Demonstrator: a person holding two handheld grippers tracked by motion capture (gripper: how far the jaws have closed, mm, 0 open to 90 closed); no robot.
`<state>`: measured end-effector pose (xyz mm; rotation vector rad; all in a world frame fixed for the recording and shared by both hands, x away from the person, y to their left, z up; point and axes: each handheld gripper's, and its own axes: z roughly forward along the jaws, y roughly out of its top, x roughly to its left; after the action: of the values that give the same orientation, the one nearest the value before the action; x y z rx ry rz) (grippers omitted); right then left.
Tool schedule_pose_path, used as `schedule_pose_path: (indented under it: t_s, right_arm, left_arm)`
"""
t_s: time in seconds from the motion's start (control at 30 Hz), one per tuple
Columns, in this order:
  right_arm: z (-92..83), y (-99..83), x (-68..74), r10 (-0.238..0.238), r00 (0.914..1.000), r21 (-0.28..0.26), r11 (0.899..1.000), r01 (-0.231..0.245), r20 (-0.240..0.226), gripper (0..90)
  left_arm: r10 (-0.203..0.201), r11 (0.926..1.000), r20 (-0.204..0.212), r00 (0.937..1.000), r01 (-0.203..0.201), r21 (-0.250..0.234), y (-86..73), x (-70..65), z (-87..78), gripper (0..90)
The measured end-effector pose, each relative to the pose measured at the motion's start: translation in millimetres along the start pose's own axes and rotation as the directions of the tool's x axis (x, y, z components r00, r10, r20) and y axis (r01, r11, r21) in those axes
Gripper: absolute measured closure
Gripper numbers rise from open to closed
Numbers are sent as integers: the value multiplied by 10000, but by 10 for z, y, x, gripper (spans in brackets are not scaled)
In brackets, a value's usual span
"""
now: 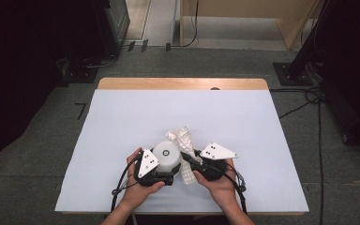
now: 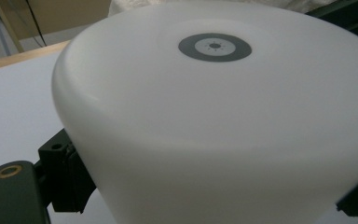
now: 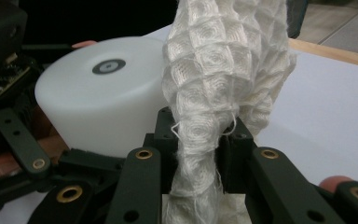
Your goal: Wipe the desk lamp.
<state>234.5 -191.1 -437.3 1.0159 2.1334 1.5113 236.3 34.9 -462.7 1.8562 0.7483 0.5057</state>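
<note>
Tub (image 1: pixel 167 157) sits inverted at lower centre of the high view, on the white sheet (image 1: pixel 122 122) covering the table (image 1: pixel 183 83); flat base with its grey ring mark faces up, axis vertical. Left gripper (image 1: pixel 161 174) has its jaws spread wide against the tub's wall, one on each side; in the left gripper view the tub (image 2: pixel 214 130) blocks nearly all sight beyond. Cloth (image 1: pixel 183 140) lies just right of the tub, touching it; long axis runs from lower centre toward upper centre of the high view. Right gripper (image 3: pixel 199 154) pinches the cloth (image 3: pixel 223 70), bunched between the pads; cloth rises upright there, hiding the far table; tub (image 3: pixel 107 98) at left.
</note>
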Motion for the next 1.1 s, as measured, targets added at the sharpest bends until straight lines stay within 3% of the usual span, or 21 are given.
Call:
schedule_pose_path:
  t_s: [0.1,0.2,0.3,0.5,0.67,0.87,1.1]
  right_arm:
    - [82,-75,-17,15,10000,420,9991,-11,-81,725]
    - [207,-209,-37,379,9992,1121,9930,-362,-132,725]
    - [259,-257,-42,566,9982,1296,9901,-537,-186,725]
    - [121,-128,-21,187,9998,554,9983,-181,-104,725]
    - [14,-35,-6,-59,10000,-107,9999,59,-65,726]
    - [35,-75,-64,-3,9997,80,10000,1,260,725]
    - [34,-115,-166,227,9977,197,9995,-240,634,725]
  left_arm:
    - [-135,9995,39,9999,136,-293,32,34,-46,84]
    - [-121,9986,72,9999,125,-522,65,64,-95,84]
    - [-61,9985,102,9999,66,-534,65,78,-108,85]
    - [154,9998,122,9998,-153,-94,5,52,-19,84]
    - [284,9996,44,9996,-284,-75,-4,47,-2,84]
    - [249,9995,-332,9991,-243,178,-70,97,44,84]
    - [210,9996,-367,9991,-204,171,-106,98,48,82]
